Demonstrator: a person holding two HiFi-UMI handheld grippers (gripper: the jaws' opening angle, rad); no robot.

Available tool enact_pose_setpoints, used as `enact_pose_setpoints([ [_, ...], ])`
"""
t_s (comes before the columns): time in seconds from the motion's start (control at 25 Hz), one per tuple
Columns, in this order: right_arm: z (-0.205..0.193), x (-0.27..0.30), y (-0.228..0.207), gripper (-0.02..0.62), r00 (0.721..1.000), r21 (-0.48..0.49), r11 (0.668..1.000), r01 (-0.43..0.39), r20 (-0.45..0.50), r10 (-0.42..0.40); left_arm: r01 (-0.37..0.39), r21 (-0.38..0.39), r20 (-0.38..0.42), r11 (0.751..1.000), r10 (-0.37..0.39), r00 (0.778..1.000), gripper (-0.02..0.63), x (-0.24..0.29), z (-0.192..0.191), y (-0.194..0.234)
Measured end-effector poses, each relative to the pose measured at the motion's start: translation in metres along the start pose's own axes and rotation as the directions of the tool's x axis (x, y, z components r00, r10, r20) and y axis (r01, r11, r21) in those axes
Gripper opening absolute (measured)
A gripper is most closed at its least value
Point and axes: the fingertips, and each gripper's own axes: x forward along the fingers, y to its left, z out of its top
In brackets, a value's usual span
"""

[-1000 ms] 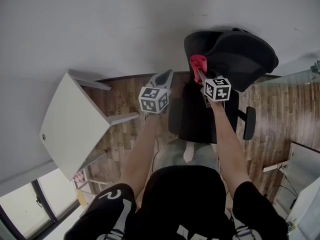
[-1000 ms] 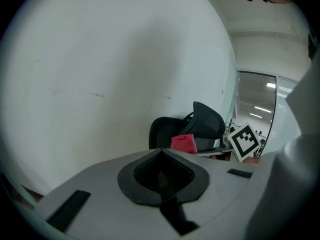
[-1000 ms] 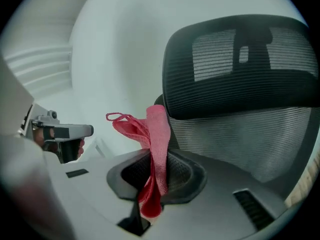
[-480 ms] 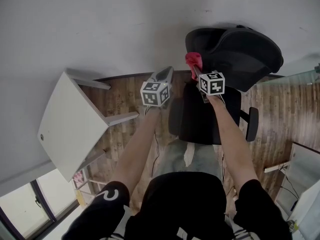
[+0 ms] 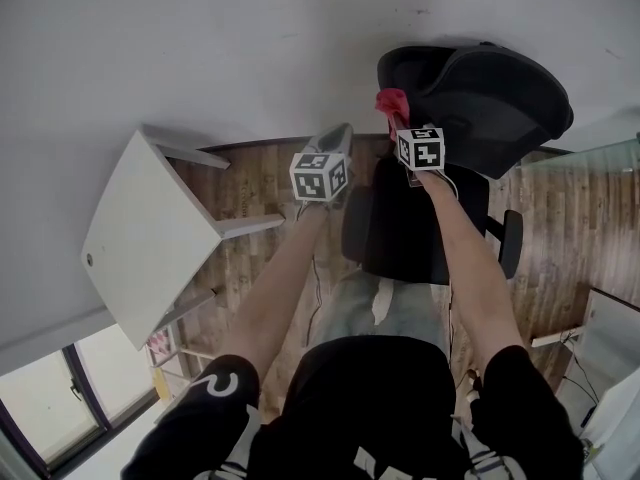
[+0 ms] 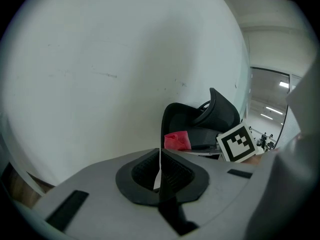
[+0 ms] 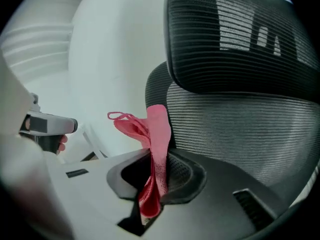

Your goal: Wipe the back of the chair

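The left hand-held gripper (image 6: 160,168), jaws pressed together with nothing between them, is held beside the right hand-held gripper (image 7: 154,181). The right one is clamped on a pink cloth (image 7: 159,129), which touches the left edge of the black mesh chair back (image 7: 240,124), near a white wall (image 6: 100,74).

My shirt (image 5: 365,393) is black, short-sleeved, with white print. Left tool (image 6: 160,171) and right tool (image 7: 159,170): grey bodies, black-and-white marker cubes (image 5: 319,176).
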Motion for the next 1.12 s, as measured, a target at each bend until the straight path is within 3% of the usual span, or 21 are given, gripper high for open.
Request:
enact_pose_setpoints([
  [0.6,-0.006,-0.037,-0.068,0.069,0.996,0.011,0.996,0.091,0.009,-0.091,0.015,0.044,-0.01,0.999,-0.014,1.0,0.026,0.011,-0.002,-0.056],
  [0.76,-0.008,-0.052,-0.09,0.069,0.994,0.021,0.994,0.106,0.02,-0.106,0.032,0.041,-0.013,0.999,-0.031,0.999,0.08,0.019,-0.004,-0.077],
  [1.12,-0.015,-0.092,-0.14,0.069,0.99,0.049,0.99,0.135,0.032,-0.137,0.063,0.064,-0.016,0.996,-0.062,0.998,0.087,0.035,-0.006,-0.131],
])
